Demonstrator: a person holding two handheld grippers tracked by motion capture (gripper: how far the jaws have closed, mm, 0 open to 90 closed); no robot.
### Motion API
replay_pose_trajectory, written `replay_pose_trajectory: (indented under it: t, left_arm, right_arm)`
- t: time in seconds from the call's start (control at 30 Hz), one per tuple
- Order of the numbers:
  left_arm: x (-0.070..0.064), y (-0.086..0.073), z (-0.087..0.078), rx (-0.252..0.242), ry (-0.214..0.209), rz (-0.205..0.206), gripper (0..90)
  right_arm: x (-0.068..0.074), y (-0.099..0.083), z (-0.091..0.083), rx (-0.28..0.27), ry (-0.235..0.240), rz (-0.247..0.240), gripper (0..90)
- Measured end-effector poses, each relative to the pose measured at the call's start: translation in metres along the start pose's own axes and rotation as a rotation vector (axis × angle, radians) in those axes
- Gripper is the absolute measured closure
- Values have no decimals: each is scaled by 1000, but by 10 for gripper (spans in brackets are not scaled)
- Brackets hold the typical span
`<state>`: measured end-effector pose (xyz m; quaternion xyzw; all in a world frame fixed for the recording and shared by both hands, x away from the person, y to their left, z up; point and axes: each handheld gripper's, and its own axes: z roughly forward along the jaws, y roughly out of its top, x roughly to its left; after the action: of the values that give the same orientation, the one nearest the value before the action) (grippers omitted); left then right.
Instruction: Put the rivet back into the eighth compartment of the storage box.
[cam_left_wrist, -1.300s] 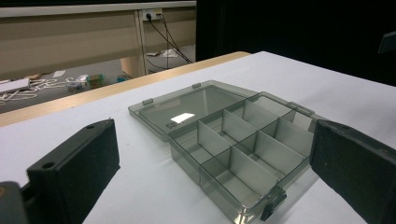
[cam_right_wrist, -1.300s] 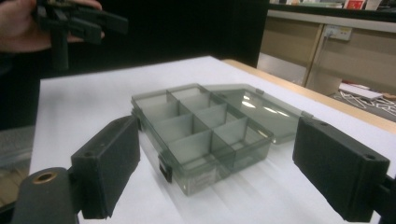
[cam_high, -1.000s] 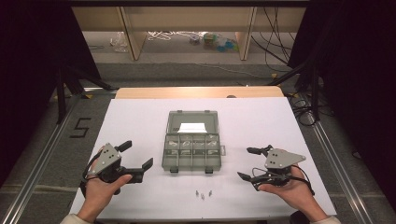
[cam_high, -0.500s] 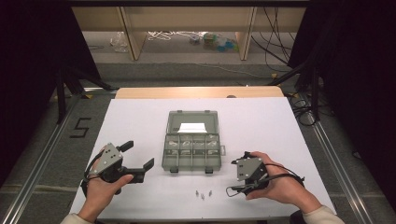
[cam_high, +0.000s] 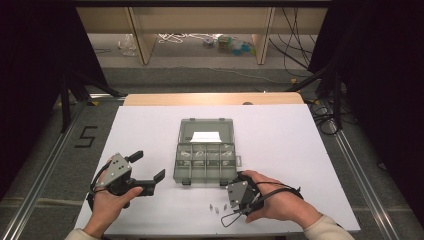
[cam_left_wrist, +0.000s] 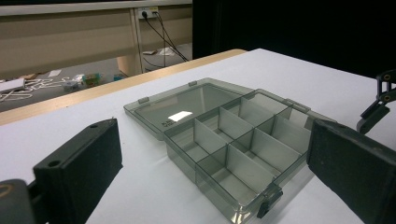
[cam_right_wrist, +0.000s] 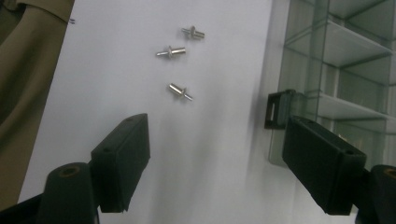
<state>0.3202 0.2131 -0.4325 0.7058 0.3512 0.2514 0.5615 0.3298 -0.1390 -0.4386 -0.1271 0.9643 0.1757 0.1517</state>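
From the high view we see a white worktop (cam_high: 280, 145) with an open, smoke-grey clear plastic compartment box (cam_high: 206, 156) near its middle, lid laid flat on the far side and a white label showing through it. Three small silver metal pins (cam_high: 217, 207) lie on the bare surface just in front of the box. The left gripper (cam_high: 145, 171), held in the person's left hand (cam_high: 111, 205), rests to the left of the box, well apart from the pins, its jaws spread wide and holding nothing. The right gripper (cam_high: 239, 194), in the right hand (cam_high: 280, 202), sits just right of the pins, touching or nearly touching the box's front right corner. From here we cannot tell how its jaws stand. A second ago that hand was farther to the right, clear of the box; the left one has not moved.

The left gripper view looks across the box (cam_left_wrist: 233, 140) from low down and shows what the high view blurs: two rows of divided compartments, all appearing empty, and a front latch. The box lies beyond and between the two wide-open black jaws. The other gripper's (cam_left_wrist: 380, 102) tip enters at the right edge.

The right gripper view brings the three pins (cam_right_wrist: 180, 70) close: each is a short shaft with a collar. They lie ahead of the widely parted, empty jaws, nearer the left one. The box wall (cam_right_wrist: 336, 70) and its black latch (cam_right_wrist: 279, 109) stand beside the right jaw. A tan sleeve (cam_right_wrist: 28, 70) fills the left edge.
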Motion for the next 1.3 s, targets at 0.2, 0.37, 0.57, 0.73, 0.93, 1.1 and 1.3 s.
replay_pose_trajectory:
  t: [0.2, 0.37, 0.57, 0.73, 0.93, 1.1, 1.3]
  left_arm:
    - [0, 0, 1, -2, -5, 5, 31]
    - [0, 0, 1, -1, -8, 8, 32]
    - [1, 0, 0, -5, -5, -1, 33]
    - [0, 0, 1, -5, -5, -2, 35]
    - [0, 0, 1, -2, -9, 2, 34]
    - [0, 0, 1, -4, -7, 1, 34]
    - [1, 0, 1, -3, -11, 8, 35]
  right_arm:
    - [1, 5, 7, 12, 26, -12, 251]
    - [3, 11, 12, 22, 68, -28, 265]
    - [2, 15, 19, 25, 116, -41, 289]
    - [-1, 19, 24, 33, 159, -46, 331]
    - [-1, 20, 27, 67, 191, -3, 367]
    - [-3, 21, 30, 78, 212, -1, 414]
    - [-5, 23, 31, 83, 232, -4, 476]
